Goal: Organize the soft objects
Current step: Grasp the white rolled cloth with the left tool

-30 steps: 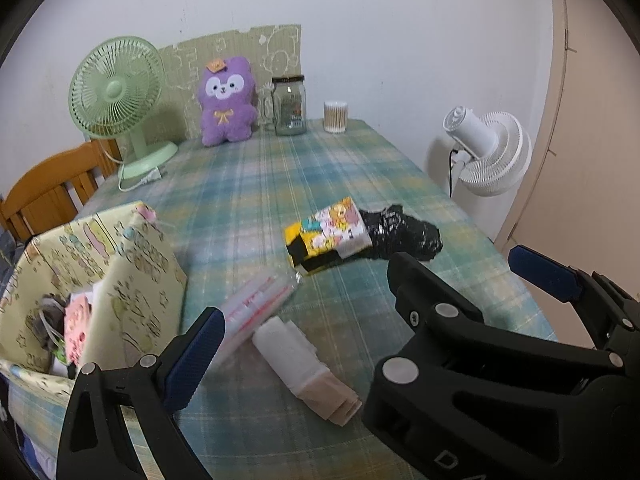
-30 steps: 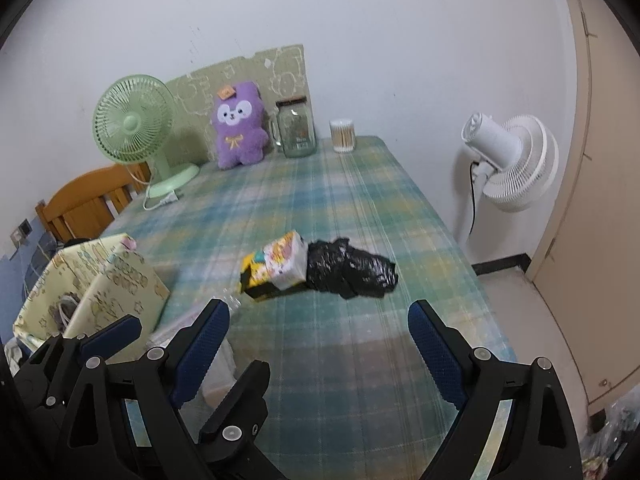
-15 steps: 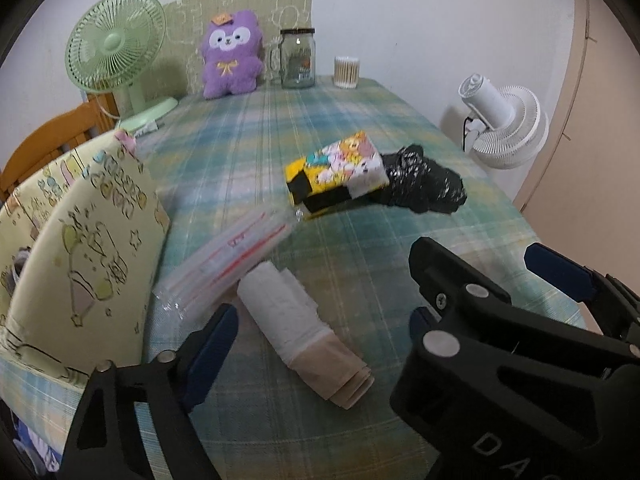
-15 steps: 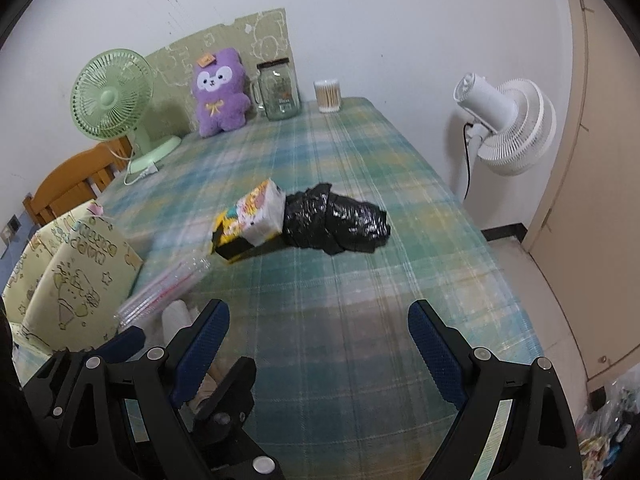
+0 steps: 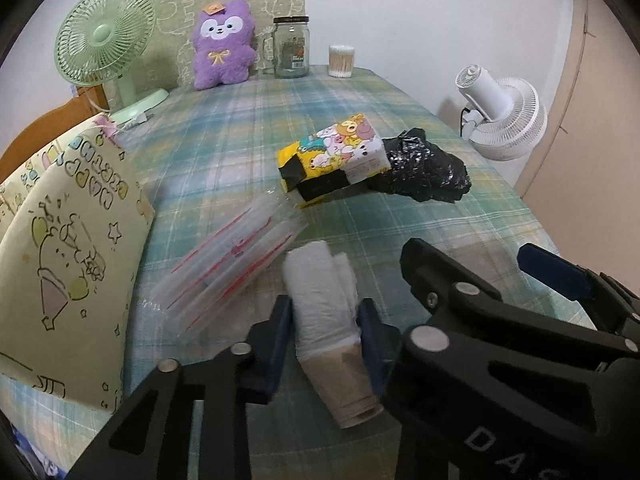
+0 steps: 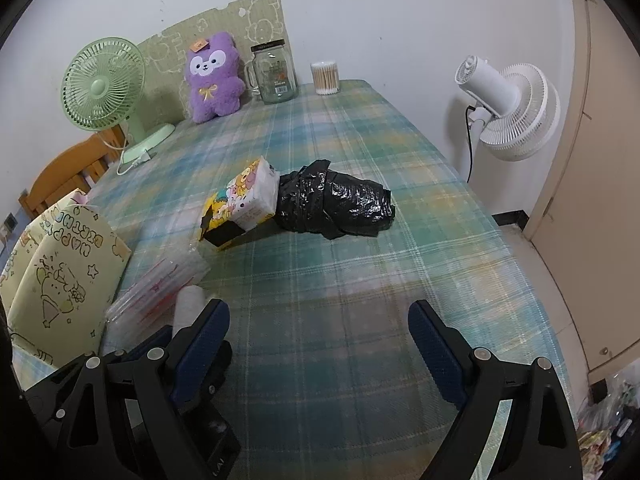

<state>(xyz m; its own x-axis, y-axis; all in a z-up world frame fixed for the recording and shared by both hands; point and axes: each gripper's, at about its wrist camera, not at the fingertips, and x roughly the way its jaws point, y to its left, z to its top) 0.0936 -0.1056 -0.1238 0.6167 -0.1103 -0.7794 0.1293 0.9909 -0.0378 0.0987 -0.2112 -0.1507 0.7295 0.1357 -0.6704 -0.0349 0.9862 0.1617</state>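
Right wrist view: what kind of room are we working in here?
Probably a home room, perhaps a dining corner or bedroom: a table under a plaid tablecloth, a purple plush toy and green desk fan against the wall, and a white fan beside it.

Against the wall behind the plaid tablecloth (image 6: 360,280), a glass jar (image 6: 274,72) stands between a cotton-swab cup (image 6: 326,77) and a green fan (image 6: 102,88), while a white fan (image 6: 508,112) stands off the cloth's right edge.

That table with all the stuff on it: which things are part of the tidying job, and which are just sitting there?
Part of the job:
- white roll of bags, left gripper closing on it
- clear plastic packet
- tissue pack
- black bag bundle
- yellow gift bag

Just sitting there:
- green fan
- purple plush toy
- glass jar
- cotton swabs
- white fan
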